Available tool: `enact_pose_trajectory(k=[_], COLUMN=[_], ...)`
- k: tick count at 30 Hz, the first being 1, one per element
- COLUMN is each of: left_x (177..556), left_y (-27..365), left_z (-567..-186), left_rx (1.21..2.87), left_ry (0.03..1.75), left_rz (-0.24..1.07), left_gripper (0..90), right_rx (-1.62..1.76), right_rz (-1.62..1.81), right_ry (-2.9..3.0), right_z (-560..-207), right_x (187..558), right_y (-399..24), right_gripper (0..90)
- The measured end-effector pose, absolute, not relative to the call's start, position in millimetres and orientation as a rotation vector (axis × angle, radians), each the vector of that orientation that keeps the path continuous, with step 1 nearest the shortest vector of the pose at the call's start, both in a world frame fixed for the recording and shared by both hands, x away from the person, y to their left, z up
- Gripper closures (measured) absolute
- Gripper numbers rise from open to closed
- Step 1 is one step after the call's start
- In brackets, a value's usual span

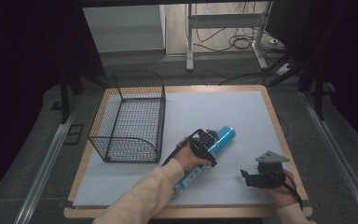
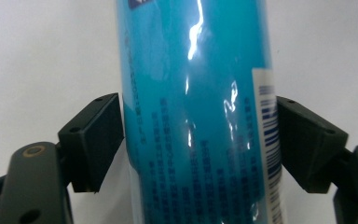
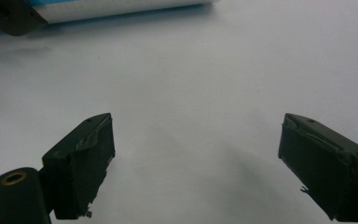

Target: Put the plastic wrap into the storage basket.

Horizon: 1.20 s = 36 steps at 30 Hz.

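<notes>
The wire basket (image 1: pixel 129 116) blocks the mat's (image 1: pixel 223 112) nine o'clock side; the blue tube (image 1: pixel 208 156) lies diagonally at centre. Twelve through three o'clock lies open.

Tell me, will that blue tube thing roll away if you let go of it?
Probably, yes. The blue tube is round and lies on its side on the flat white mat, so a nudge could set it rolling. Its shiny wrapper looks slippery. The left gripper has a jaw on each side, which should stop it.
</notes>
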State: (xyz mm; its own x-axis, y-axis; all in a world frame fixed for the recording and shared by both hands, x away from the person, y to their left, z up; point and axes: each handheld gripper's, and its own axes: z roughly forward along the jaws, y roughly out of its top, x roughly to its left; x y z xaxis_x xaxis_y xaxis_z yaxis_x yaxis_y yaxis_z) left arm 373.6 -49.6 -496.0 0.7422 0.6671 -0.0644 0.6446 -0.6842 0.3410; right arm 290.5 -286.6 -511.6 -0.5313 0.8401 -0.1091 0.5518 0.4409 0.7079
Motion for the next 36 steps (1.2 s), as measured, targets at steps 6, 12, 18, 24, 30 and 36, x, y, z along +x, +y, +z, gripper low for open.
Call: enact_pose_trajectory(k=[6, 12, 18, 24, 30, 36], left_x=[374.4, 378.1, 376.6, 378.2, 382.2, 387.3], left_y=[-50.7, -48.1, -52.3, -52.7, -53.4, -48.3], left_z=[-497.2, -497.2, -499.7, -498.7, -495.8, -482.5], left_rx=[2.607, 2.594, 2.626, 2.624, 2.656, 2.666], left_ry=[1.024, 1.048, 1.043, 1.071, 1.075, 1.060], left_rz=[0.049, -0.004, 0.029, 0.009, -0.003, -0.001], left_gripper=[29.2, 29.7, 29.0, 30.2, 30.8, 31.0], right_rx=[1.171, 1.170, 1.171, 1.173, 1.175, 1.173], right_rz=[0.863, 0.857, 0.854, 0.851, 0.859, 0.864], right_ry=[2.245, 2.251, 2.250, 2.250, 2.244, 2.240], right_z=[-511.6, -512.4, -511.9, -511.8, -511.1, -510.5], right_x=[290.0, 290.8, 290.3, 290.4, 290.4, 290.3], right_y=[-286.6, -285.9, -285.6, -285.6, -286.4, -286.8], right_gripper=[11.0, 11.0, 11.1, 11.2, 11.2, 11.2])
